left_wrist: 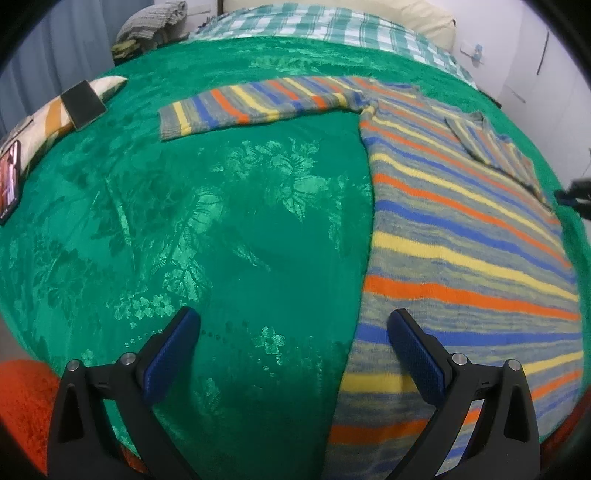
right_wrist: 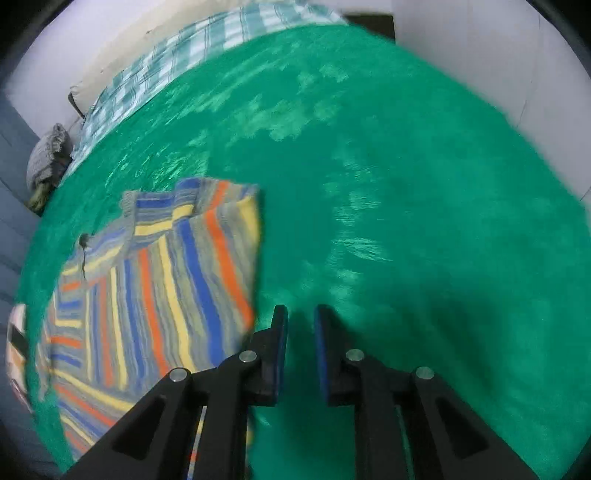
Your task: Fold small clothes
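A striped sweater (left_wrist: 461, 236) in blue, orange, yellow and grey lies flat on a green bedspread (left_wrist: 221, 221). One sleeve (left_wrist: 251, 107) stretches out to the left; the other sleeve (left_wrist: 495, 147) is folded over the body. My left gripper (left_wrist: 293, 325) is wide open and empty, above the sweater's lower left edge. In the right wrist view the sweater (right_wrist: 166, 277) lies to the left. My right gripper (right_wrist: 301, 321) hovers beside its right edge over bare bedspread (right_wrist: 406, 221), jaws a small gap apart, holding nothing.
A patterned pillow (left_wrist: 48, 114) with a dark pad (left_wrist: 83, 105) on it and a phone (left_wrist: 9, 181) lie at the bed's left edge. A checked blanket (left_wrist: 332, 26) and grey bundle (left_wrist: 155, 22) lie at the far end. White walls stand beyond.
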`<state>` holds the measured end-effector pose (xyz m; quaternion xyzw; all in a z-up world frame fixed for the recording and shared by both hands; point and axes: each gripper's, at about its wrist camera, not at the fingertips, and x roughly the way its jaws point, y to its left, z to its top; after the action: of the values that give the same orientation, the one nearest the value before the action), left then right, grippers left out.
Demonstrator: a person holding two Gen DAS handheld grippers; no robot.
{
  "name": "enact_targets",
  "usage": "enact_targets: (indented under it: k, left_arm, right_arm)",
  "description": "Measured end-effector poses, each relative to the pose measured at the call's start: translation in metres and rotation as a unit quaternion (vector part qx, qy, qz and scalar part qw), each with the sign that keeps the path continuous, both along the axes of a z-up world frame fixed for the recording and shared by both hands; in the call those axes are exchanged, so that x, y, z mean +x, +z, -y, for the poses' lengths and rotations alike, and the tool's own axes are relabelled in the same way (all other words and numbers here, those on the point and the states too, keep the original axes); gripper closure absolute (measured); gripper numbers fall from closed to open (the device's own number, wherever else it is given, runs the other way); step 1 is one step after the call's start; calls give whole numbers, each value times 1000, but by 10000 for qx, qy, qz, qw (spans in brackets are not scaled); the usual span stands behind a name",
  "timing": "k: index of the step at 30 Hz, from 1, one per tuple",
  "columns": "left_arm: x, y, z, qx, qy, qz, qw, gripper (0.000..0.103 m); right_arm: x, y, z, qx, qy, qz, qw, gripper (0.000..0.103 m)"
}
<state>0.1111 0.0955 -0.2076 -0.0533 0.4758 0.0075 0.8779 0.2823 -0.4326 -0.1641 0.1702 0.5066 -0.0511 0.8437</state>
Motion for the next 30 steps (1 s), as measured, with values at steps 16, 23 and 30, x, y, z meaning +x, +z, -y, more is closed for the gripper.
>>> enact_targets:
  k: [16,23,30]
  left_arm:
    - [-53,-5,87,595,-2010,-650,9756,1]
    - [-65,22,74,12,-1689,-248,9853,1]
    - [-68,32,46,71,-1154,89,9933,1]
  right_arm:
    - [-265,-41,-125,770,1995,-1332,9677,60]
    - [-242,26,-161,-28,1670,88,9859,40]
    - [-257,12,-182,-282,1723,942,9801,32]
